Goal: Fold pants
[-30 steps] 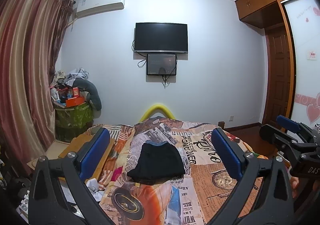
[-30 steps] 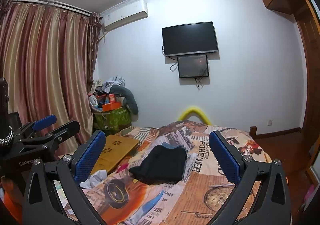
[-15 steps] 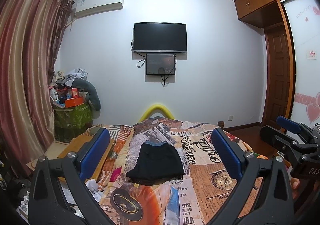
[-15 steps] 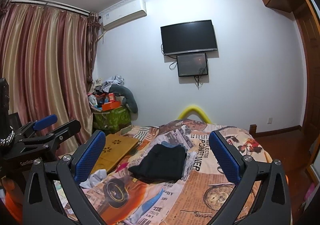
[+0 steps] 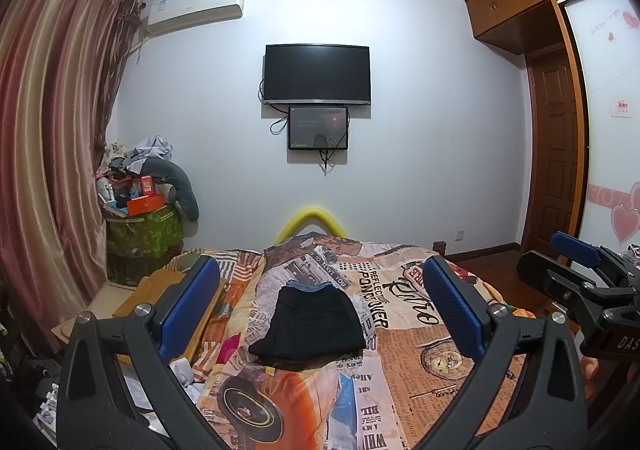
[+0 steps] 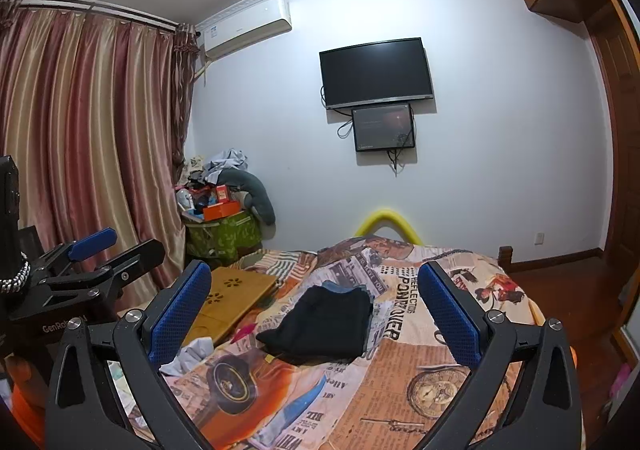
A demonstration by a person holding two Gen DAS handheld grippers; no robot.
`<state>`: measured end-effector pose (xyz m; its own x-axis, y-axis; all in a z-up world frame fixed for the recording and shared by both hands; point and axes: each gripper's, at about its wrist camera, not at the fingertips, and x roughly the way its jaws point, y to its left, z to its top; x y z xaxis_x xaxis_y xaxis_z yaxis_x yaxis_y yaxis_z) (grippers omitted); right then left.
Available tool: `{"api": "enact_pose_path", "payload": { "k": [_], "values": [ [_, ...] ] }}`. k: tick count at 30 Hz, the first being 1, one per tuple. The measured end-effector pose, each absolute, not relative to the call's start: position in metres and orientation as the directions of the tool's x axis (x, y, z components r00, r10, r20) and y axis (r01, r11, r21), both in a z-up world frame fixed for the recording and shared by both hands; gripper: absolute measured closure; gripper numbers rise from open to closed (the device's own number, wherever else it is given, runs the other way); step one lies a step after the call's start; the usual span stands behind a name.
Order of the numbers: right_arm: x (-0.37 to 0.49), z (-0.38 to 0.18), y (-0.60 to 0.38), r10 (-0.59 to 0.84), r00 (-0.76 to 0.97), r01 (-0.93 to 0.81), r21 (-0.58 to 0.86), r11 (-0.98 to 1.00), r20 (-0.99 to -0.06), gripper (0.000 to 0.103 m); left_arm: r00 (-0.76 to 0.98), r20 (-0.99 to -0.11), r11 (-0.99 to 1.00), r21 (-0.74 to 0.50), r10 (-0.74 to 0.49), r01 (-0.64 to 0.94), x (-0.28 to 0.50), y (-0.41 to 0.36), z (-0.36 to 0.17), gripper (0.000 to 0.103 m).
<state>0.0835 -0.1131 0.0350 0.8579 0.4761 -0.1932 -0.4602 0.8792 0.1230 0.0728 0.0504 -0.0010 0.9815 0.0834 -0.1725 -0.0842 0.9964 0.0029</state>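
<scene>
Black pants (image 5: 310, 324) lie folded in a flat bundle on the patterned bedspread (image 5: 420, 338), on top of a blue garment whose edge shows at the far side. They also show in the right wrist view (image 6: 326, 322). My left gripper (image 5: 320, 310) is open and empty, held above the near part of the bed, well short of the pants. My right gripper (image 6: 316, 310) is open and empty, also held back from the pants. Each gripper shows at the edge of the other's view.
A wooden lap tray (image 6: 234, 296) lies on the bed's left side with white crumpled cloth (image 6: 188, 356) near it. A green bin (image 5: 142, 230) piled with clutter stands by the curtain. A television (image 5: 318, 74) hangs on the far wall. A door (image 5: 554, 154) is at right.
Both views have drifted very slightly; the pants lie in the same place and both grippers stay open.
</scene>
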Motion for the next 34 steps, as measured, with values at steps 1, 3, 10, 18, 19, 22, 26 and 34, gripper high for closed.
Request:
{"api": "enact_pose_path", "payload": {
  "k": [1, 3, 10, 18, 19, 22, 26, 34],
  "values": [
    [0.0837, 0.0351, -0.1131, 0.475, 0.858, -0.460, 0.122, 0.880, -0.194, 0.000, 0.982, -0.171, 0.996, 0.002, 0.084, -0.085, 0.0728, 0.0504, -0.0010, 0.000],
    [0.0835, 0.0351, -0.1132, 0.478, 0.857, -0.462, 0.123, 0.878, -0.193, 0.000, 0.982, -0.169, 0.996, 0.003, 0.084, -0.085, 0.0724, 0.0516, -0.0010, 0.000],
    [0.0829, 0.0353, -0.1128, 0.477, 0.857, -0.461, 0.124, 0.879, -0.193, 0.000, 0.983, -0.169, 0.997, 0.000, 0.072, -0.073, 0.0715, 0.0515, 0.0002, 0.000],
    [0.0826, 0.0358, -0.1128, 0.478, 0.857, -0.461, 0.126, 0.878, -0.195, 0.000, 0.981, -0.186, 0.998, -0.024, 0.048, -0.053, 0.0746, 0.0548, 0.0005, 0.000],
    [0.0824, 0.0358, -0.1125, 0.477, 0.857, -0.460, 0.127, 0.879, -0.196, 0.000, 0.981, -0.188, 0.998, -0.026, 0.047, -0.053, 0.0749, 0.0552, 0.0004, 0.000],
    [0.0818, 0.0362, -0.1124, 0.477, 0.857, -0.460, 0.127, 0.879, -0.196, 0.000, 0.979, -0.200, 0.998, -0.033, 0.040, -0.047, 0.0765, 0.0560, -0.0003, 0.000],
    [0.0822, 0.0359, -0.1125, 0.477, 0.857, -0.460, 0.128, 0.879, -0.196, 0.000, 0.978, -0.204, 0.998, -0.033, 0.040, -0.047, 0.0769, 0.0567, -0.0018, 0.000],
    [0.0804, 0.0378, -0.1106, 0.474, 0.858, -0.456, 0.132, 0.880, -0.200, 0.000, 0.977, -0.213, 0.999, -0.032, 0.023, -0.031, 0.0775, 0.0563, -0.0040, 0.000]
  ]
}}
